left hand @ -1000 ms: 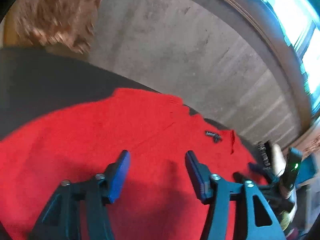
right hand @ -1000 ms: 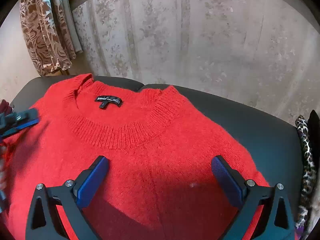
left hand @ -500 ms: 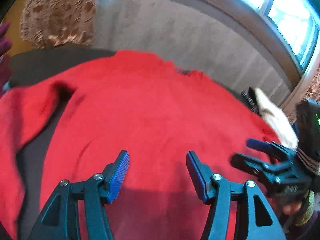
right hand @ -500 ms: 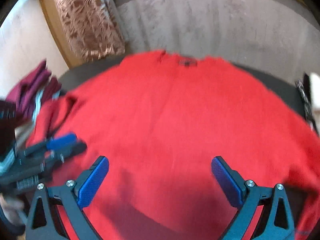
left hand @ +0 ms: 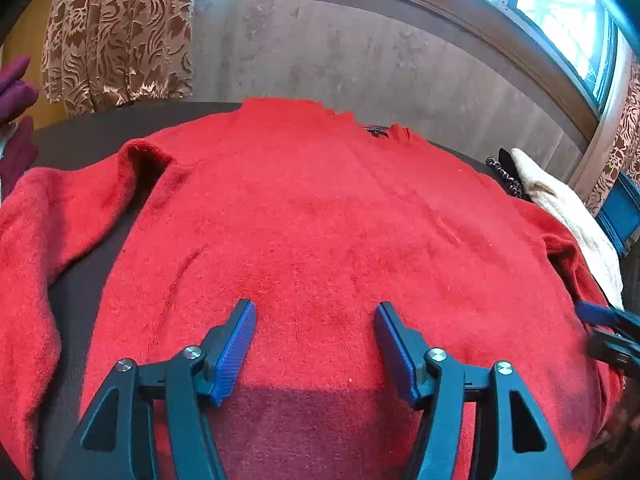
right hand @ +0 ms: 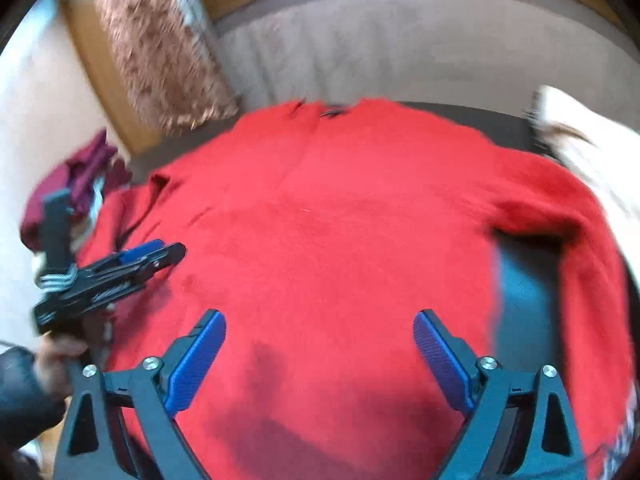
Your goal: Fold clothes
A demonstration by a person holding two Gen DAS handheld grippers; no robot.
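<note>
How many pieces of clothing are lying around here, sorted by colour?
Red: 1, the red sweater spread flat on the dark surface.
Maroon: 1 heap, the maroon clothes at the left edge; how many pieces are in it cannot be told.
Cream: 1, the cream garment at the right edge.
Dark patterned: 1, the dark patterned item beside the cream one.
Total: 4 at least.

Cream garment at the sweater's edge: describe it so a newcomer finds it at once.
Start at the red sweater spread flat over the dark table. Follow its body to the sleeve on the window side; the cream garment lies bunched just past it. It is the only pale cloth there, next to a dark chain-patterned piece.
</note>
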